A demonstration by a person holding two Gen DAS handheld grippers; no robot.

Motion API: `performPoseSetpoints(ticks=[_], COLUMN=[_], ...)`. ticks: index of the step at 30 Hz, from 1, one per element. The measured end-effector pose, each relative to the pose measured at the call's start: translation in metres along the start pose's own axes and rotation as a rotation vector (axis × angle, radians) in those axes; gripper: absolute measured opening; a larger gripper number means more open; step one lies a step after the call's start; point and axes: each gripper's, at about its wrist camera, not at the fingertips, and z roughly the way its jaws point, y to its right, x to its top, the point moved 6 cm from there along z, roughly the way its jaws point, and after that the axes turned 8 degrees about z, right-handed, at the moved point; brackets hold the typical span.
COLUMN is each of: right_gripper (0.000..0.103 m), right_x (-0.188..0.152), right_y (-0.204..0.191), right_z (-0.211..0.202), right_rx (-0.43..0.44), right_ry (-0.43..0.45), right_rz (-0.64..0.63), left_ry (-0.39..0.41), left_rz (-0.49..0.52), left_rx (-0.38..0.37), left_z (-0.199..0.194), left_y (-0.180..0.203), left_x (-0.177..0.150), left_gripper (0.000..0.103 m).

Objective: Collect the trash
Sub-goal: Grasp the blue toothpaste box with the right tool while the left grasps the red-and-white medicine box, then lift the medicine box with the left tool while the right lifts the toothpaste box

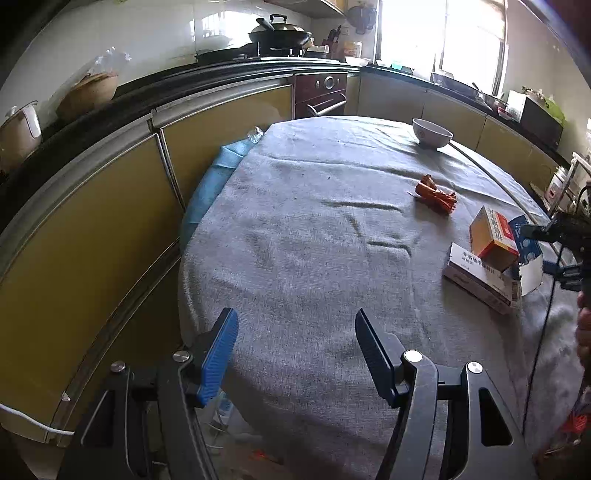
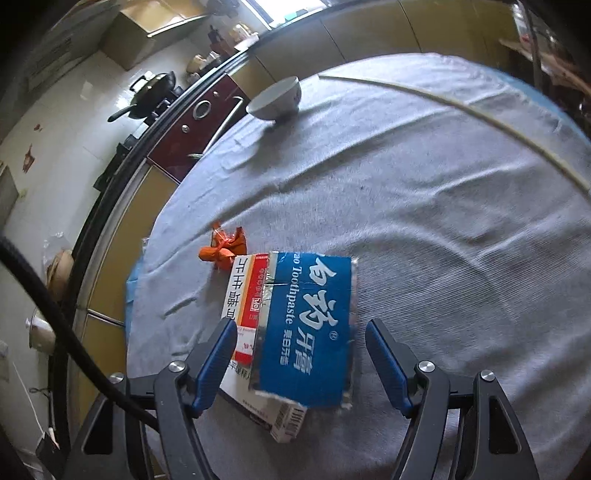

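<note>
**Over a grey-clothed table, both tongs held apart above scattered packaging**

Between the blue pads of the right gripper (image 2: pixel 301 334), a flattened blue toothpaste carton (image 2: pixel 308 328) is being framed; the jaws are being held wide apart, and neither pad is seen touching the carton. Under the carton's left edge, a red and white box (image 2: pixel 245 295) and a white medicine box (image 2: pixel 258 402) are being partly covered, the three lying stacked together on the grey cloth (image 2: pixel 424 240). Just beyond the stack, a crumpled orange wrapper (image 2: pixel 223 247) is being shown lying on the cloth, touching or nearly touching the red and white box; which cannot be told. Farther off, near the table's far edge, a white bowl (image 2: pixel 275 99) is being shown upright.

In the left wrist view, the left gripper (image 1: pixel 295 350) is being held with its jaws wide apart over bare cloth near the table's near edge, nothing being gripped. Well to its right, the same pile of boxes (image 1: pixel 491 258) is being seen, the orange-sided box (image 1: pixel 493 236) tilted on top of the white one, with the right gripper's black frame (image 1: pixel 565 236) just beside it. Between pile and bowl (image 1: pixel 431 133), the orange wrapper (image 1: pixel 436 194) is lying alone. Behind the table, yellow cabinets (image 1: pixel 92 221) and a dark wok (image 1: pixel 279 33) on the counter are being shown.
</note>
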Motion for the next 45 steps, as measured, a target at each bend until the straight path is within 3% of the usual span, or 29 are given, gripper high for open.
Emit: performPoseSetpoints(ticks=[2,3,4,8,14,18,24,30,35,37,38,39,45], right_gripper=[0.074,0.071,0.061,0.054,0.054,0.054,0.054,0.054,0.054,0.054,0.054,0.054,0.054], right_x=[-0.002,-0.004,-0.006,-0.013,-0.015,-0.016,-0.021,-0.026,-0.029,-0.030,-0.030,-0.030,-0.033], right_y=[0.002,0.002,0.002,0.003,0.017,0.034,0.071,0.102,0.114,0.114,0.114,0.114,0.109], right_z=[0.005,0.007,0.008,0.004,-0.026,-0.052,-0.086,-0.105,-0.105,-0.103,-0.102,-0.102,-0.104], right_rx=[0.010,0.022,0.036,0.082,0.065,0.046,0.056,0.061,0.076,0.076,0.077,0.078,0.084], right_ry=[0.009,0.011,0.016,0.029,0.101,0.151,0.187,0.204,0.194,0.192,0.191,0.192,0.202], right_rz=[0.007,0.006,-0.001,-0.011,-0.062,-0.088,-0.030,0.029,0.058,0.055,0.053,0.051,0.033], left_ry=[0.003,0.004,0.003,0.005,0.014,0.012,-0.032,-0.112,-0.158,-0.159,-0.163,-0.177,-0.105], left_rz=[0.003,0.007,0.012,0.033,0.065,0.099,0.168,0.181,0.162,0.142,0.136,0.132,0.119], left_rx=[-0.005,-0.009,-0.014,-0.046,-0.139,-0.209,-0.280,-0.286,-0.248,-0.262,-0.269,-0.280,-0.319], left_z=[0.000,0.000,0.000,0.000,-0.001,0.007,0.040,0.071,0.093,0.097,0.100,0.103,0.081], left_y=[0.001,0.003,0.006,0.023,0.065,0.107,0.183,0.228,0.232,0.230,0.230,0.229,0.222], left_x=[0.002,0.004,0.006,0.014,0.040,0.066,0.099,0.109,0.106,0.106,0.106,0.105,0.111], left_gripper=[0.067,0.067,0.067,0.067,0.067,0.076,0.077,0.077,0.076,0.071,0.053,0.050,0.049])
